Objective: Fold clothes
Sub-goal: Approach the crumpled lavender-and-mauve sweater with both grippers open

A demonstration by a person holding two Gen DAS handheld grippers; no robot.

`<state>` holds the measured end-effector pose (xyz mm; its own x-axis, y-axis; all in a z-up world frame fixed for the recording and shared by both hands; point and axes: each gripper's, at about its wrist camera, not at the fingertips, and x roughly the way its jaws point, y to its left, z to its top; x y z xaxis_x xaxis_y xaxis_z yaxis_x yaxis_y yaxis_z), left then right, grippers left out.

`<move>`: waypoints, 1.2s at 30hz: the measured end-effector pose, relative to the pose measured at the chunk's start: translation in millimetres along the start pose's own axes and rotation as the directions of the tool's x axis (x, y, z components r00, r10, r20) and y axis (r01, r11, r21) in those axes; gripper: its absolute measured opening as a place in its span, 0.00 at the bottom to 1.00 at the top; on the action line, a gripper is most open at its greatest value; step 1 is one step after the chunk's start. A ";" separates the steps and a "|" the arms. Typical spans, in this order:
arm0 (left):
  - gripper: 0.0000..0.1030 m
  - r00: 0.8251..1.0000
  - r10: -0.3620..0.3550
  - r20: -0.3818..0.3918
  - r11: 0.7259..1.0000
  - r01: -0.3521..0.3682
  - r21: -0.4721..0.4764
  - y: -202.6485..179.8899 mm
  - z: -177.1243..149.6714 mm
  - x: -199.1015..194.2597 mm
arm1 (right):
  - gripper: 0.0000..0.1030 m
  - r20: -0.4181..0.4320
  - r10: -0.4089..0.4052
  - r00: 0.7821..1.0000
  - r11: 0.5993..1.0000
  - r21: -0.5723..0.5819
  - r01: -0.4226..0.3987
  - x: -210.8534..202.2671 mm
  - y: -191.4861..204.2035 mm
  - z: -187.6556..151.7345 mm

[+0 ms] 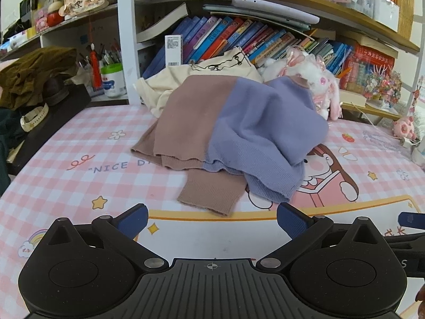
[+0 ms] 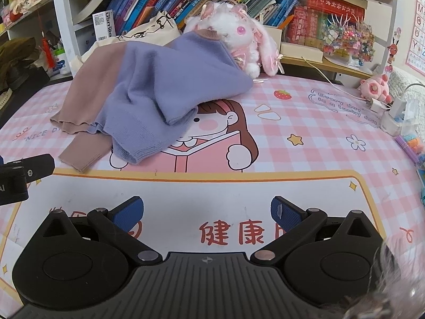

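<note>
Sweater (image 1: 233,125), two-tone brown and purple, lies in a loose heap toward the far edge of the bench (image 1: 79,143), on the pink checked mat (image 2: 305,122) that covers it. Its upper part leans up against a cream garment (image 1: 186,79) and a white plush rabbit (image 2: 239,32) at the back. The body is bunched and creased, the purple half is draped over itself, and two ribbed cuffs, one brown (image 1: 212,194) and one purple (image 1: 273,183), trail toward the near edge. No flat panel, straight fold line or squared stack is visible.

Left gripper (image 1: 211,219) hovers short of the brown cuff, jaws apart and empty. Right gripper (image 2: 207,212) is over the bare white panel of the mat near the front edge, well apart from the sweater, jaws likewise apart and holding nothing. Neither touches the cloth.

Assessment: folding has not visibly begun on this garment. Remaining work appears to be the whole sequence: drawing the sweater clear of the items at the back, spreading it flat on the open mat, laying the sleeves in, and folding the body. Whether the cream garment also awaits folding cannot be told; it too sits crumpled.
</note>
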<state>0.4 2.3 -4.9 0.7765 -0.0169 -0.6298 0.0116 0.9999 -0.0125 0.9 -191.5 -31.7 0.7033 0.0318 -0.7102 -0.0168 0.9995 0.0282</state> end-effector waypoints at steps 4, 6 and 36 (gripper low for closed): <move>1.00 1.000 0.002 0.006 1.000 -0.002 -0.004 0.9 0.7 -0.2 | 1.00 0.002 -0.002 1.000 1.000 0.000 0.002 0.8 0.2 -0.5; 1.00 1.000 0.005 0.009 1.000 -0.005 -0.006 1.4 1.2 -0.1 | 1.00 0.002 0.000 1.000 1.000 0.000 0.000 1.0 0.2 -0.1; 1.00 1.000 -0.028 0.003 0.999 0.028 -0.020 0.9 1.4 6.0 | 1.00 -0.013 0.032 0.999 0.999 0.005 -0.032 4.6 -2.1 2.6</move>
<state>6.0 3.1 -7.6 0.7777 -0.0444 -0.6271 0.0201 0.9988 -0.0457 6.1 -193.5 -33.2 0.6930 0.0642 -0.7181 -0.0357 0.9979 0.0548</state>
